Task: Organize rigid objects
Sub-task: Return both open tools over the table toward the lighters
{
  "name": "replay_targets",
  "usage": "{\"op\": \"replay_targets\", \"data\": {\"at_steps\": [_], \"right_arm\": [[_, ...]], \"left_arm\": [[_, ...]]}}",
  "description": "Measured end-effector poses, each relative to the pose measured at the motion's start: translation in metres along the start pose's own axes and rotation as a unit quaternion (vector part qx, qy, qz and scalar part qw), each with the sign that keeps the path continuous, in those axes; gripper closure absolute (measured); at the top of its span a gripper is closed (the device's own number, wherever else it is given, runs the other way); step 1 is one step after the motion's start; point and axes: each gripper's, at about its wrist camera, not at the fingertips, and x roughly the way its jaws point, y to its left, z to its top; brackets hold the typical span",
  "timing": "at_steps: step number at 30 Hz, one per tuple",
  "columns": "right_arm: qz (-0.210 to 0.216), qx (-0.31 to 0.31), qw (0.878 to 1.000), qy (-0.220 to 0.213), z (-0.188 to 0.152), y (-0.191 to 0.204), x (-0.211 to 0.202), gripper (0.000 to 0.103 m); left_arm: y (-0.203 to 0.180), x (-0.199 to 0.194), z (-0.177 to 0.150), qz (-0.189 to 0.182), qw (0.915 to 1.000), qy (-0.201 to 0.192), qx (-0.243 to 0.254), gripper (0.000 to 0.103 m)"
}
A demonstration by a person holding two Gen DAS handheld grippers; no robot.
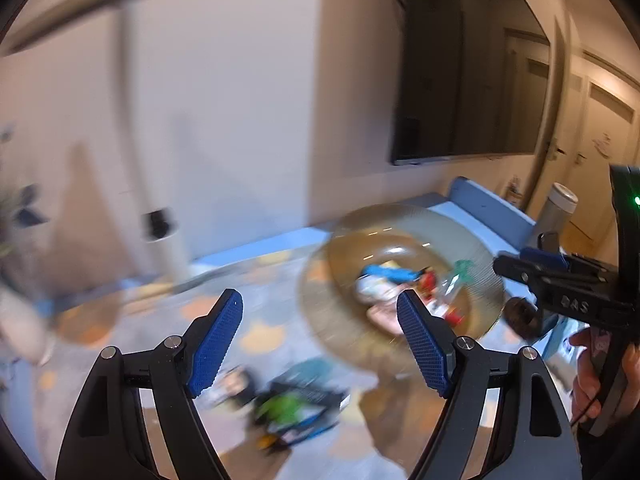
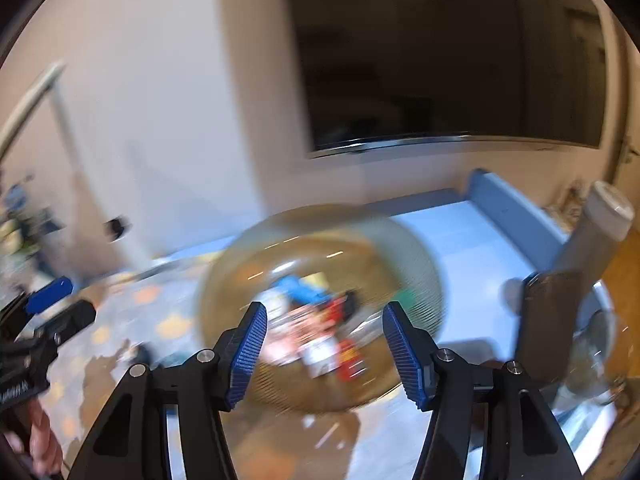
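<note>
A: Both views blurred. Your left gripper (image 1: 320, 344) stands wide open, holding nothing; your right gripper (image 2: 324, 354) is parted and empty too.

B: And the objects?

A: Small toys (image 2: 316, 320) lie heaped in the amber bowl (image 2: 424, 264) mid-mat (image 2: 460, 232). Steady your hands first, then approach one piece.

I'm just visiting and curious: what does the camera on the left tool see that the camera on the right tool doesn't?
Only the left view shows the blurred green-and-black item on the floor mat before the bowl, and the right tool at its edge.

Only the right view shows the dark upright thing by the grey cylinder, and the left tool.

Both show the clear brownish bowl holding small colourful items, the wall screen, the grey cylinder and the blue pad. Neither tool holds anything.
</note>
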Motion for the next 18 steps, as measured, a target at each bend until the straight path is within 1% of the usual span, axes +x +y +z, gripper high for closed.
{"op": "replay_targets", "data": {"at_steps": [3,4,7,9,12,13,15,16,17,18], "right_arm": [[0.064,-0.016,0.998,0.006,-0.031,0.03,-0.004,0.035],[0.075,-0.019,0.997,0.008,-0.04,0.037,-0.003,0.034],[0.099,-0.032,0.994,0.02,-0.076,0.059,0.012,0.033],[0.101,-0.053,0.993,0.029,-0.1,0.071,0.028,0.033],[0.121,-0.065,0.989,0.055,-0.126,0.084,0.051,0.033],[0.127,-0.064,0.988,0.06,-0.133,0.084,0.054,0.033],[0.123,-0.077,0.987,0.064,-0.139,0.087,0.059,0.033],[0.123,-0.078,0.987,0.063,-0.138,0.088,0.061,0.033],[0.126,-0.079,0.987,0.063,-0.138,0.088,0.063,0.033],[0.126,-0.08,0.986,0.071,-0.139,0.088,0.067,0.032]], "left_arm": [[0.026,-0.022,-0.03,0.031,0.9993,0.005,-0.019,0.021],[0.037,-0.025,-0.044,0.042,0.9986,0.011,-0.031,0.021],[0.061,-0.021,-0.084,0.074,0.995,0.034,-0.058,0.021],[0.076,-0.011,-0.115,0.09,0.9914,0.057,-0.076,0.021],[0.091,0.006,-0.15,0.093,0.9874,0.08,-0.1,0.021],[0.096,0.011,-0.16,0.089,0.9863,0.086,-0.109,0.021],[0.101,0.019,-0.171,0.087,0.985,0.09,-0.118,0.022],[0.103,0.024,-0.173,0.093,0.9832,0.1,-0.121,0.022],[0.105,0.023,-0.173,0.092,0.9831,0.101,-0.122,0.022],[0.106,0.02,-0.173,0.089,0.9845,0.088,-0.123,0.022]]}}
